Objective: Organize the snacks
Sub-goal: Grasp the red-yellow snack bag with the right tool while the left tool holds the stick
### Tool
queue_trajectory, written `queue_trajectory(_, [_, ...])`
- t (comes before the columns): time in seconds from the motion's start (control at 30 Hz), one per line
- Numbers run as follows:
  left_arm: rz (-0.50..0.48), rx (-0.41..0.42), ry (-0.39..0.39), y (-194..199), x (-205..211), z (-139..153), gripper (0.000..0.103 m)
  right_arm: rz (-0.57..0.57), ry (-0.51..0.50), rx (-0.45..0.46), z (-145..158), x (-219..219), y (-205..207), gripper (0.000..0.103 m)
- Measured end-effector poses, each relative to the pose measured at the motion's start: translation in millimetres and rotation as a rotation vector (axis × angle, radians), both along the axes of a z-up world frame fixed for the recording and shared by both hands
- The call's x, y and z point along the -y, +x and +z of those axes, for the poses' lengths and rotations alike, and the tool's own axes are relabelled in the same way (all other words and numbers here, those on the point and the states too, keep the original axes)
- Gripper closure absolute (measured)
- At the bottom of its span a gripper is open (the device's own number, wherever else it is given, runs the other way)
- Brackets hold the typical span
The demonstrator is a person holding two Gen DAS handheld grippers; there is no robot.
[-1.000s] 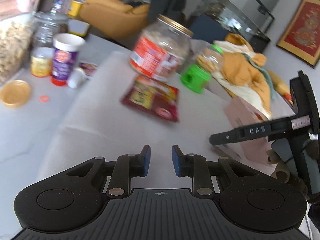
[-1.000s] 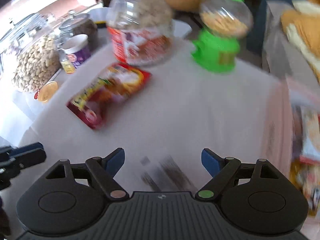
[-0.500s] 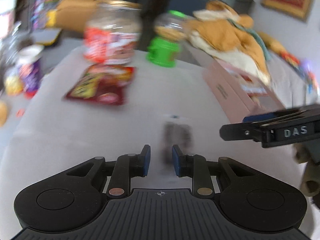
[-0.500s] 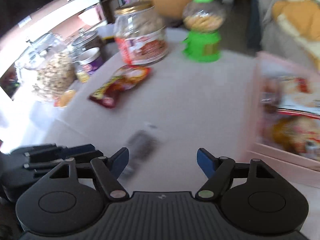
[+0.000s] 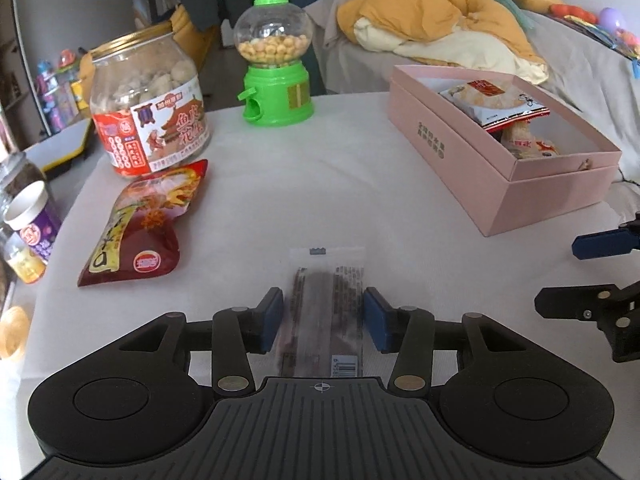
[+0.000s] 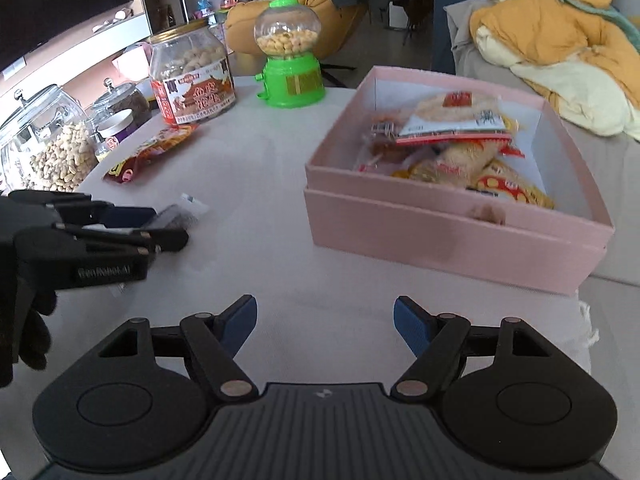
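The counter (image 5: pixel 320 184), under a pale cloth, carries everything. A pink box (image 6: pixel 452 236) stands open on its right side with several snack packets heaped inside; a few lines of small writing run along its long side, too small to read. At the far left of the cloth is a clear jar (image 5: pixel 150 106) with a gold lid and a red and white label showing a Chinese gate and Chinese characters. Beside it stands a green candy dispenser (image 5: pixel 278 62) with a clear globe half full of round yellow pieces. In front of the jar lies a red snack bag (image 5: pixel 142 228) with yellow print, flat on the cloth. Off the cloth to the left stand a big glass jar of peanuts (image 6: pixel 52 148) and a small purple cup (image 5: pixel 34 224).

A slim clear packet (image 5: pixel 326 308) holding a dark strip, with a barcode at its near end, lies flat on the cloth well apart from the box. The left tongs (image 5: pixel 325 320) straddle it, their jaws opening, blue pads just beside its long edges and not pressing on it. The right tongs (image 6: pixel 325 322) hang apart over bare cloth in front of the box, with nothing between them. In the right view, "GenRobot.AI" can be read on the side of the left tongs.
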State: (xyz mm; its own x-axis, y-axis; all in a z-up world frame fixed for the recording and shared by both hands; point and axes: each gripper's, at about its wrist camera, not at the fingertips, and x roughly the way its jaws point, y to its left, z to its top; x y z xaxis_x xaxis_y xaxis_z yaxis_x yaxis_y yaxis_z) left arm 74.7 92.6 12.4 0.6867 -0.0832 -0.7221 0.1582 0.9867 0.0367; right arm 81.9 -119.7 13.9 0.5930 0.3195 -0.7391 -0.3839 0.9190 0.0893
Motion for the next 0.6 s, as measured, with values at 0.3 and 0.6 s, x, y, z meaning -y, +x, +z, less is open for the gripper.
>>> queue_trajectory(0.3, [-0.016,0.037,-0.168,-22,-39,0,0.060,0.028,-0.040,0.047,14,-26,-1,0.024])
queue_trajectory(0.6, [0.251,0.190,-0.277,-89,-148,18,0.060,0.162,0.007,0.025,44,-142,35,0.020])
